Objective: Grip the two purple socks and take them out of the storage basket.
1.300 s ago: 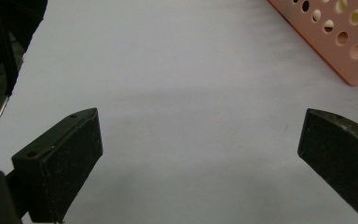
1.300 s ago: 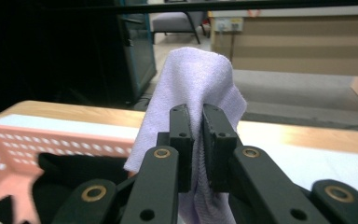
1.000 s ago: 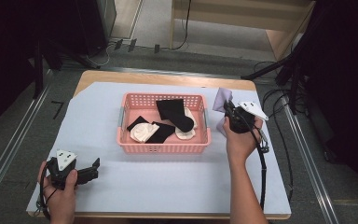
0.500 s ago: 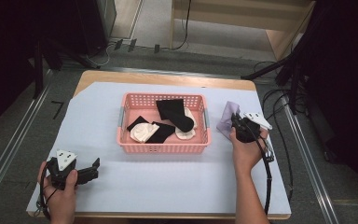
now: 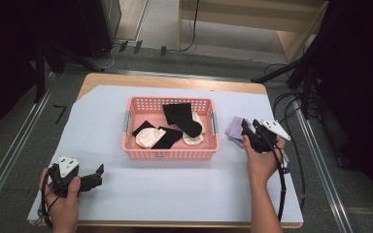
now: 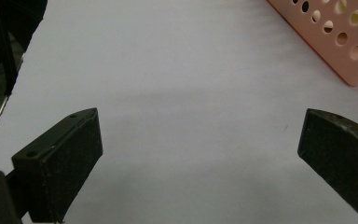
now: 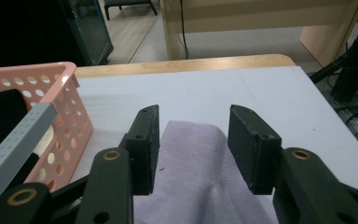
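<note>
While just parting, right tool point(image 7: 193, 149) half open astride lilac cloth point(image 7: 200, 172)

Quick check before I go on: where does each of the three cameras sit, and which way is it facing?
High view: above the person's side, looking forward and down on the table; both forearms, left gripper, right gripper.
Left gripper view: rides the left gripper, facing bare table cover; jaws wide apart.
Right gripper view: rides the right gripper, facing the table's far edge; jaws apart beside the lilac cloth.
Shared: the pink basket.
</note>
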Available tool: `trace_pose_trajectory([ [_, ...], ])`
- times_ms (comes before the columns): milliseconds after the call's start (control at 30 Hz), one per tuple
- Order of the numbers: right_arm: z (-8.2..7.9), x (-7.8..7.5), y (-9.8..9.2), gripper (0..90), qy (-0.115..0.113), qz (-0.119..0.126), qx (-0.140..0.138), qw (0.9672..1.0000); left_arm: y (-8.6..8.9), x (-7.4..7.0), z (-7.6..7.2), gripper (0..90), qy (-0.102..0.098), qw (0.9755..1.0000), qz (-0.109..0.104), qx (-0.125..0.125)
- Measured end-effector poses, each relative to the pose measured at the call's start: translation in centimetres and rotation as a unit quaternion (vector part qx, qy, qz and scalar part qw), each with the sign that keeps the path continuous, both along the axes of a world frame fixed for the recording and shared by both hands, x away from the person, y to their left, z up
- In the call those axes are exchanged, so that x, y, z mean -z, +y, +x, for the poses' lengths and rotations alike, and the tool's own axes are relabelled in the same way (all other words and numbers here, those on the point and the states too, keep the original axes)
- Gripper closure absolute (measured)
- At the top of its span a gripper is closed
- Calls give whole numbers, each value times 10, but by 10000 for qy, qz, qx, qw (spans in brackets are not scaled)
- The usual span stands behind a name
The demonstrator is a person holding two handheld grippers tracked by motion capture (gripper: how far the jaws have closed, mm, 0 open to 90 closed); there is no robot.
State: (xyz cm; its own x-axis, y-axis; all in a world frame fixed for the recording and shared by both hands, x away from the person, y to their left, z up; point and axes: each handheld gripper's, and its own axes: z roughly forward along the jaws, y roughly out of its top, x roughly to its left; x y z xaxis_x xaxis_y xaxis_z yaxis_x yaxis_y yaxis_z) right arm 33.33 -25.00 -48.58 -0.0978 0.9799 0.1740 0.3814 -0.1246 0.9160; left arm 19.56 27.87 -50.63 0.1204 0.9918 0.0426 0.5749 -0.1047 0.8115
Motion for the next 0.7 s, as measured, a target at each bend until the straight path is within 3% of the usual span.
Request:
trace_pose_trajectory([
  [300,-20,-7,-17,483,-108,11,-38,9999,-1,0,0,5,-5,10000,25,9],
  [467,-30,-4,-30,338,-371,-140,12,9992,-1,0,0,5,19,10000,47,31],
  [700,-43,-1,-37,314,-340,-148,2,9993,-1,0,-1,6,16,10000,37,29],
])
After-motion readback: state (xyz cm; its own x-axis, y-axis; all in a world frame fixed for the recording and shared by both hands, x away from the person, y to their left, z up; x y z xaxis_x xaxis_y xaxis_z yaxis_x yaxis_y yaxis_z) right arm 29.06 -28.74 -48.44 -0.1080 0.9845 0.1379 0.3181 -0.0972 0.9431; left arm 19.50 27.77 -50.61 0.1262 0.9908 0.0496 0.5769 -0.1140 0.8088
